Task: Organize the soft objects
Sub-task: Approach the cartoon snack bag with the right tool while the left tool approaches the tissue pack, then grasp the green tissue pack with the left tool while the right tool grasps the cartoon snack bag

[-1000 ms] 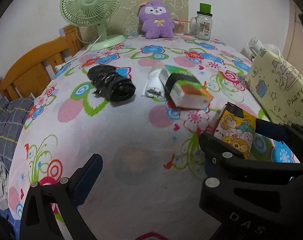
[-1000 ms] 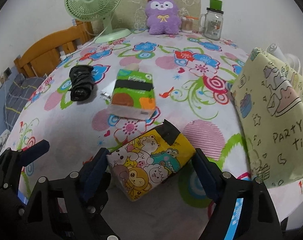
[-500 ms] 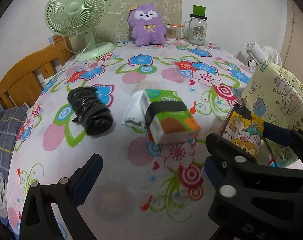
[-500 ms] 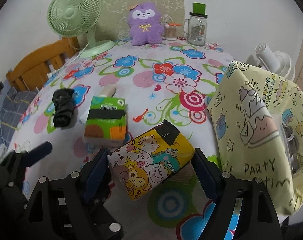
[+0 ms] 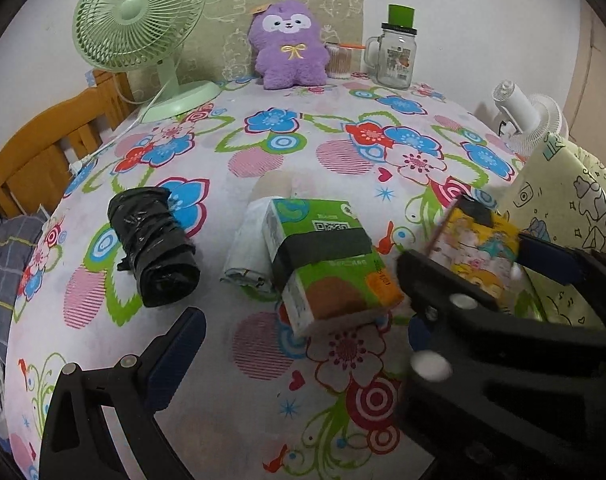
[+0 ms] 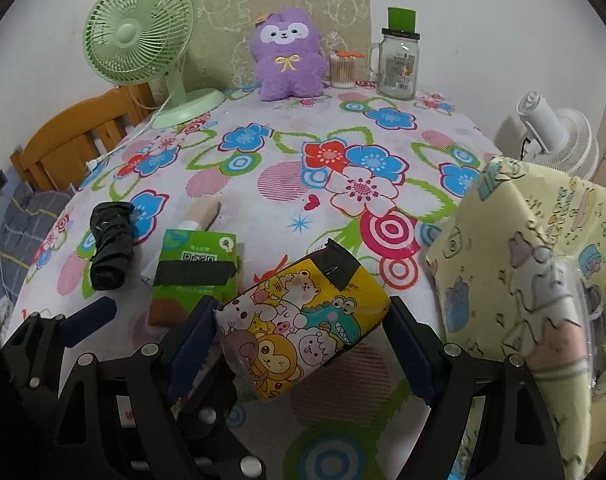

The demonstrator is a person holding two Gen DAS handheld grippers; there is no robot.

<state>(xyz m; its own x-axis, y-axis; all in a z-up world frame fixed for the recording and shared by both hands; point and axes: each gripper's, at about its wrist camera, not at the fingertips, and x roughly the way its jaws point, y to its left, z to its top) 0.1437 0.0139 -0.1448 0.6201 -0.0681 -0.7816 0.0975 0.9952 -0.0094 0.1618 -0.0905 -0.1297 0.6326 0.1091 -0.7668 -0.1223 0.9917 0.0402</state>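
My right gripper (image 6: 303,316) is shut on a yellow cartoon-print tissue pack (image 6: 299,340), holding it tilted above the flowered tablecloth (image 6: 343,184). In the left wrist view the same pack (image 5: 475,248) shows at the right, just in front of the pale yellow "party" bag (image 6: 535,272). On the cloth lie a green tissue pack (image 5: 323,264), a white soft pack (image 5: 247,248) half tucked behind it, and a black wrapped roll (image 5: 153,248). My left gripper (image 5: 303,352) is open and holds nothing; its right finger is hidden behind the right gripper.
A purple plush (image 5: 289,46), a green desk fan (image 5: 139,28), a glass jar (image 5: 397,52) and a cup of cotton swabs (image 6: 343,70) line the far edge by the wall. A wooden chair (image 5: 43,148) stands at the left, a white fan (image 6: 555,136) beyond the right edge.
Both grippers have moved together to the right and forward over the table, so the green pack and black roll slid left and down in both views. The yellow pack stays gripped.
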